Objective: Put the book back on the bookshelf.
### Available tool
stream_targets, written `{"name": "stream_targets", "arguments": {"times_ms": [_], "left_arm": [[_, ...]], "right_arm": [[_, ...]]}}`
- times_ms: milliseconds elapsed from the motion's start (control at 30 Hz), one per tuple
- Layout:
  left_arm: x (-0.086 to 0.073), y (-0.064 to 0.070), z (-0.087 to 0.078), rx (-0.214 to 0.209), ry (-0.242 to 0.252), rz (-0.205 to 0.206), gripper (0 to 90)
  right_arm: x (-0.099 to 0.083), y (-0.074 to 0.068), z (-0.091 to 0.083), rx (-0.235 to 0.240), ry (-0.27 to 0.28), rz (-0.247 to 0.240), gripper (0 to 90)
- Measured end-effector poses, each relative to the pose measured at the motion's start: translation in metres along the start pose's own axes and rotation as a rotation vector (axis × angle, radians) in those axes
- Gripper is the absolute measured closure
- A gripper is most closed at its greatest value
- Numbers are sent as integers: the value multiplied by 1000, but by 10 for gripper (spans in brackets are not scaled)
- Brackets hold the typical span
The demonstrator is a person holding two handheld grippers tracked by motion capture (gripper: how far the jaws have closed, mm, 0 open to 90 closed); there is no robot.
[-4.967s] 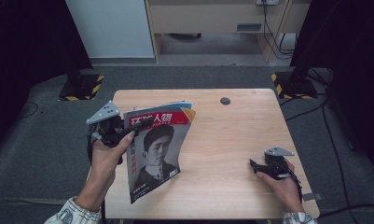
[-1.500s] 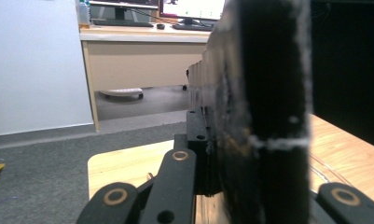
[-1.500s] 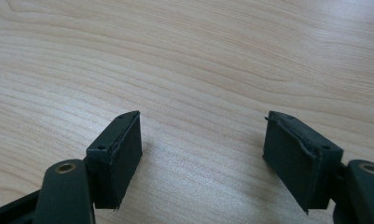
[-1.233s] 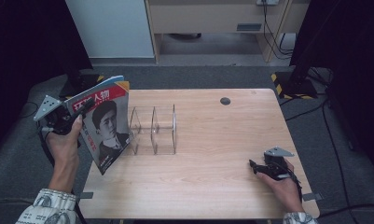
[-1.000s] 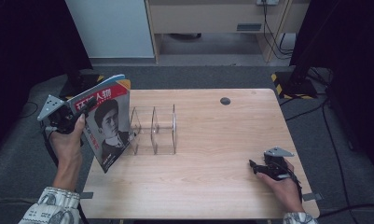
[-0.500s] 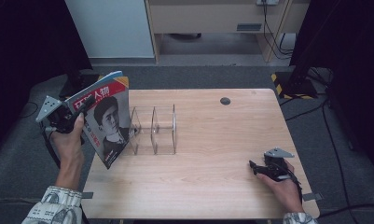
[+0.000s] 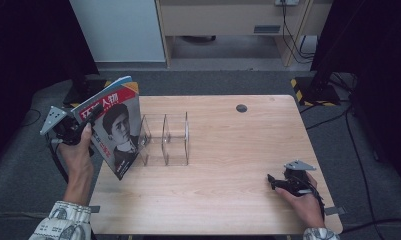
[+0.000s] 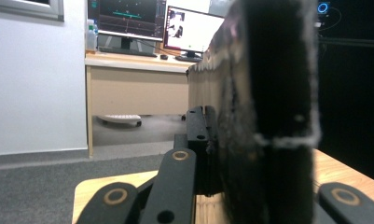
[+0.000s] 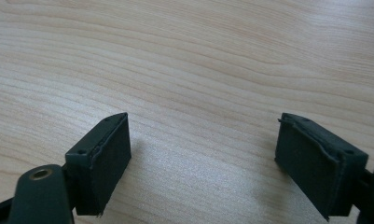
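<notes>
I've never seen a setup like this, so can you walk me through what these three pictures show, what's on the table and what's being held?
A person sits at a wooden table with a hand-held gripper in each hand. One camera looks down from above; the other two ride on the grippers and look along their black jaws. The left gripper is shut on a magazine, held tilted at the table's left edge, beside a clear rack with upright dividers. In its own view the magazine's edge is the dark slab close up. The right gripper rests low over the table, jaws open, holding nothing.

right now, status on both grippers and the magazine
Left gripper shut on magazine, held tilted at table's left edge beside clear rack. Right gripper open, empty, resting on table. Rack slots look clear.
</notes>
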State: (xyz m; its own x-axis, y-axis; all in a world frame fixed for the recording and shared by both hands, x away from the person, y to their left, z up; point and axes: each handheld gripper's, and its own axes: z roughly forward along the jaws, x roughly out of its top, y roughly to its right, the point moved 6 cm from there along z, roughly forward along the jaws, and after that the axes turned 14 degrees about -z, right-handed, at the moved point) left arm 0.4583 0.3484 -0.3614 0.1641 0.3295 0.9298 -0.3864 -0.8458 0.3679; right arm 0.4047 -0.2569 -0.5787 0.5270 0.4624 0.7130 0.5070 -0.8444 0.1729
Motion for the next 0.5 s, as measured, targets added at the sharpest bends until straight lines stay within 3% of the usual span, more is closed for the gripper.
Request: {"name": "stream_targets", "arguments": {"times_ms": [500], "left_arm": [[-5, 1, 3, -4, 15, -1, 865]], "right_arm": [[-1, -1, -1, 0, -3, 2, 168]]}}
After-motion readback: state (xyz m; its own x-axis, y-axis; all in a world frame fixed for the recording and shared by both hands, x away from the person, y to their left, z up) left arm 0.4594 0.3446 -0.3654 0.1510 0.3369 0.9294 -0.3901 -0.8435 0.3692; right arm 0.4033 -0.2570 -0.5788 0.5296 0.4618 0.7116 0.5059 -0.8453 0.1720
